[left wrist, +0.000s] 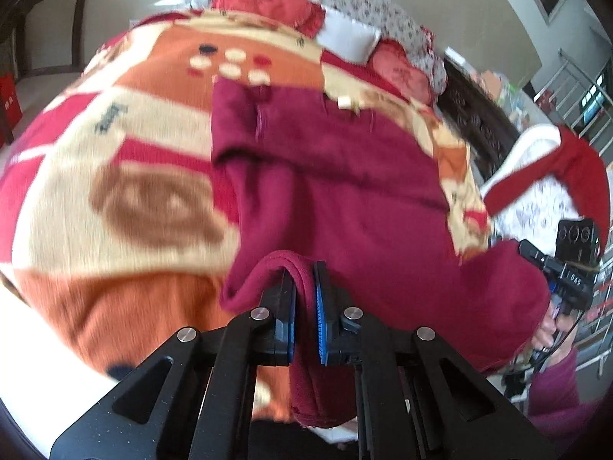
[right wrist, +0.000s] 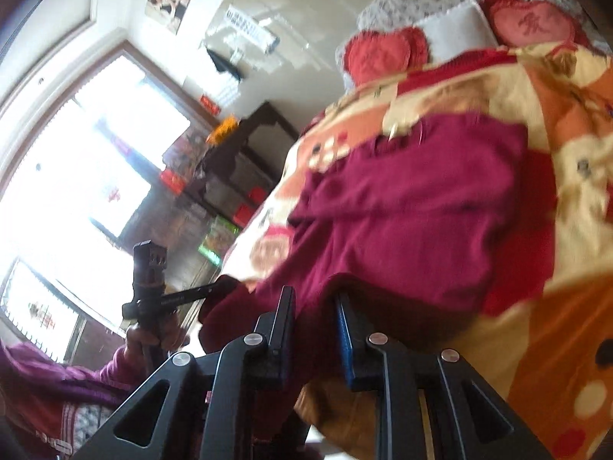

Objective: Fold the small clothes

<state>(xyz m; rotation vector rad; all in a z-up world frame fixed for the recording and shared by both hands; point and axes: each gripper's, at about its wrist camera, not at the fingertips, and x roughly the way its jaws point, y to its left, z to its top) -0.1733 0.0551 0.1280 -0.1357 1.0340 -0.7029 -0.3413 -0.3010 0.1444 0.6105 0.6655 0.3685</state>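
Note:
A maroon knit garment (left wrist: 345, 176) lies spread on a bed covered by an orange, cream and red patterned blanket (left wrist: 126, 176). My left gripper (left wrist: 304, 280) is shut on a fold of the garment's near edge, which bulges up between the blue pads. In the right wrist view the same garment (right wrist: 413, 222) rises from the blanket toward my right gripper (right wrist: 314, 306), which is shut on its near edge with cloth hanging down between the fingers. The near side of the garment is lifted off the blanket. Both views are blurred.
Red heart-shaped cushions (left wrist: 264, 0) and a white pillow (left wrist: 348, 36) lie at the head of the bed. A dark shelf unit (right wrist: 245, 161) and a bright window (right wrist: 95, 161) stand to the left of the bed. A hand in a purple sleeve (right wrist: 76, 375) holds the other tool.

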